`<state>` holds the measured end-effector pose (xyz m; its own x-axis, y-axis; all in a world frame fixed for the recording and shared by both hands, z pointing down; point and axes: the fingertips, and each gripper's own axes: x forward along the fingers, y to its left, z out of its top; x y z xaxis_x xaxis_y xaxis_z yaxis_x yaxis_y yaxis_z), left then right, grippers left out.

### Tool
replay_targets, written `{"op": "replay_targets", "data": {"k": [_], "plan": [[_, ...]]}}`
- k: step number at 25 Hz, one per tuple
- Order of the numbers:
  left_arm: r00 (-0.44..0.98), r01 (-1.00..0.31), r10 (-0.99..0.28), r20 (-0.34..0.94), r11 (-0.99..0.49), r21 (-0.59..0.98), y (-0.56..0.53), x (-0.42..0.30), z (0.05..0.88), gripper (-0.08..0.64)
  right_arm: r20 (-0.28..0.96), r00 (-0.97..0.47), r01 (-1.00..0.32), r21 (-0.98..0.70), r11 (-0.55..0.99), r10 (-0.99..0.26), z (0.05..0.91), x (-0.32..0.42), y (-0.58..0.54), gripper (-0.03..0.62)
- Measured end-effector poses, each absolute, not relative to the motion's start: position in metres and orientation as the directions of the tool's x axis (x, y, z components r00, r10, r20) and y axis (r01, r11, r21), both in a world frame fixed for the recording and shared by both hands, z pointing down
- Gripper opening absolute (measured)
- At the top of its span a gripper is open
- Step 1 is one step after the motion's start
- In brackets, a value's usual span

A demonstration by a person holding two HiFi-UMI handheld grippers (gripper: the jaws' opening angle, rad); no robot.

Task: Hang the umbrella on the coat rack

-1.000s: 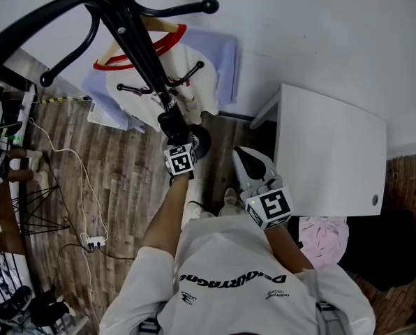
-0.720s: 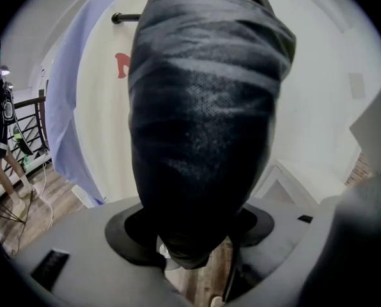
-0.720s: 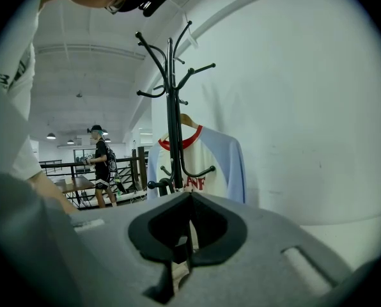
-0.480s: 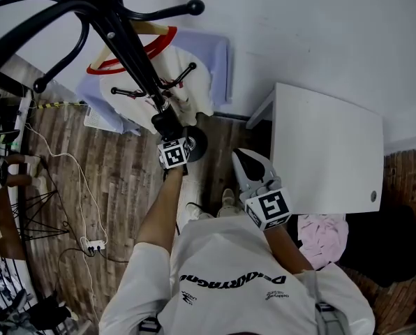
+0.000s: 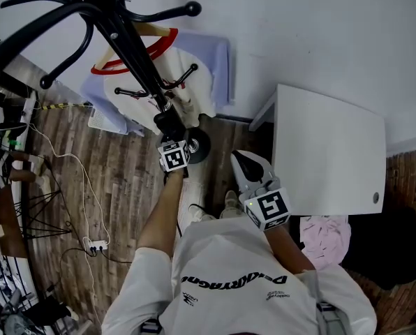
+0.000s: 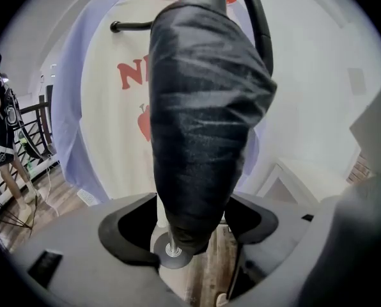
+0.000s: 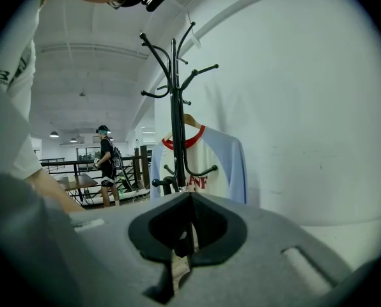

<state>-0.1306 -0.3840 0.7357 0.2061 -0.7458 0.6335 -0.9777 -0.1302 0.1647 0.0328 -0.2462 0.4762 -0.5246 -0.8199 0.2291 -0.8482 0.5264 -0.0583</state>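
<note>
Jaws of the left gripper [image 6: 194,200] are opening around the folded black umbrella [image 6: 203,120]. They stand wide apart, with a sliver of pale cloth showing between the umbrella and the left jaw, so the pads do not press on it. The umbrella hangs upright against the pole of the black coat rack [image 5: 124,33], its top up among the lower hooks and its narrow end down between the jaws. Just how it catches on the hook cannot be made out. Behind it hangs a cream T-shirt [image 6: 114,120] with blue sleeves and a red collar, on a wooden hanger [image 5: 152,28] from the same rack.

In the head view the left gripper reaches forward to the rack, above the rack's round dark base [image 5: 197,144] on the wood-plank floor [image 5: 124,180].

The right gripper [image 5: 244,160] is held back near the person's body, beside a white table [image 5: 330,152], well apart from the umbrella. Its jaws are closed tip to tip with nothing between them, and it faces the coat rack and a white wall [image 7: 293,107]. A person [image 7: 107,165] stands by a railing in the background.
</note>
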Motion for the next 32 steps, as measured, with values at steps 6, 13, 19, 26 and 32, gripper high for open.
{"op": "replay_targets", "data": {"k": [6, 13, 19, 26, 32], "plan": [[0.212, -0.974, -0.760, 0.615, -0.115, 0.194, -0.370, -0.131, 0.721, 0.321, 0.214, -0.545, -0.836, -0.057, 0.546, -0.811, 0.472, 0.027, -0.240, -0.002], [0.208, -0.967, -0.776, 0.595, -0.072, 0.244, -0.344, -0.129, 0.694, 0.319, 0.197, -0.552, -0.831, -0.051, 0.554, -0.810, 0.466, 0.027, -0.234, -0.002], [0.243, -0.963, -0.809, 0.534, -0.135, 0.233, -0.323, -0.120, 0.653, 0.314, 0.185, -0.568, -0.821, -0.052, 0.569, -0.802, 0.464, 0.017, -0.230, -0.002], [0.246, -0.957, -0.856, 0.456, -0.140, 0.253, -0.294, -0.124, 0.595, 0.250, 0.168, -0.577, -0.815, -0.045, 0.578, -0.799, 0.455, 0.011, -0.227, -0.002], [0.245, -0.959, -0.898, 0.365, -0.170, 0.226, -0.266, -0.119, 0.539, 0.162, 0.164, -0.596, -0.800, -0.039, 0.599, -0.786, 0.452, 0.002, -0.223, -0.002]]}}
